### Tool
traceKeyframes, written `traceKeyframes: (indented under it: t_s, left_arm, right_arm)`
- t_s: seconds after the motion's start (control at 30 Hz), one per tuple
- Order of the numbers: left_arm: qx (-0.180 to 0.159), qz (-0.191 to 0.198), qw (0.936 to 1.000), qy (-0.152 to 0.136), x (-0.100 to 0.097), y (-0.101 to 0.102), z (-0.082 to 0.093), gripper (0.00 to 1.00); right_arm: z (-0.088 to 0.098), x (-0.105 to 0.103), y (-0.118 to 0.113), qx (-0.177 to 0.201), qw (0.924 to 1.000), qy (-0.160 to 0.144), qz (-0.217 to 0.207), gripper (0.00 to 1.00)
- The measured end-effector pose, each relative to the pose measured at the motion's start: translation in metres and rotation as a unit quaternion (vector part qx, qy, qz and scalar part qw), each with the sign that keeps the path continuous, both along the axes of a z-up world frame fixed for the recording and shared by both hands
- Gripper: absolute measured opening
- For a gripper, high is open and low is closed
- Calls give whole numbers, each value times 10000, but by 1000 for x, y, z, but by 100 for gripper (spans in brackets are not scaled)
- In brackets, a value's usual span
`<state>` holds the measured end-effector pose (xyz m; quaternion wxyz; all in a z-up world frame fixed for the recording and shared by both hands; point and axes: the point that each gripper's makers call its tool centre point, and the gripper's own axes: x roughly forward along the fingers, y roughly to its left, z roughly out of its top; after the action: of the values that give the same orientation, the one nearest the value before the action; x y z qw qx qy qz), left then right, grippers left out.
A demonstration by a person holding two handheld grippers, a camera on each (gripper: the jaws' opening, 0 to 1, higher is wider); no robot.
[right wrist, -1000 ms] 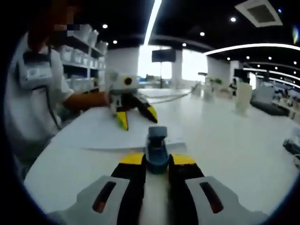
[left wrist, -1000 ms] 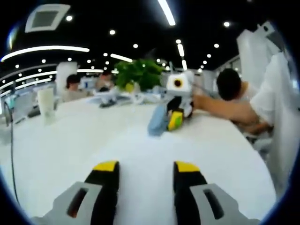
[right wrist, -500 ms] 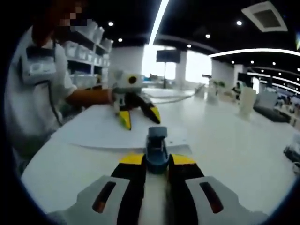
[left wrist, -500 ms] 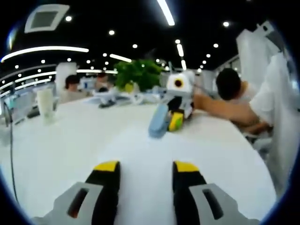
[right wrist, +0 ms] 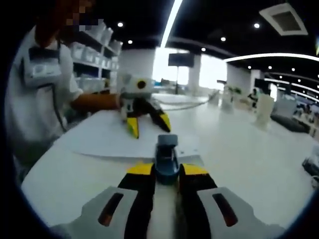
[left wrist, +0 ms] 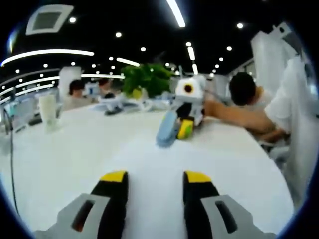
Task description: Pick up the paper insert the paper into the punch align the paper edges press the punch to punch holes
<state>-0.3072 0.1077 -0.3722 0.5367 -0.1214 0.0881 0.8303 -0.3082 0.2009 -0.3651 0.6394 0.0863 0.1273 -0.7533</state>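
You are holding the right gripper (right wrist: 166, 172) with its jaws closed on the blue punch (right wrist: 166, 155), which is sitting on the near edge of the paper (right wrist: 117, 139) on the white table (right wrist: 249, 159). Your left gripper (left wrist: 155, 185) is hovering over the paper, jaws apart, gripping nothing.

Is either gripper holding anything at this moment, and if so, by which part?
The right gripper is shut on the blue hole punch, gripping its near end, with the paper under it. The left gripper is open over the paper and holds nothing.
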Motion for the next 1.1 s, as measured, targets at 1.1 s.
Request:
traceKeyframes:
  t_s: [1.1]
  left_arm:
    - [-97, -778, 9968, 169, -5, 56, 6, 42]
  right_arm:
    - [2, 1, 21, -96, 9988, -383, -281, 25]
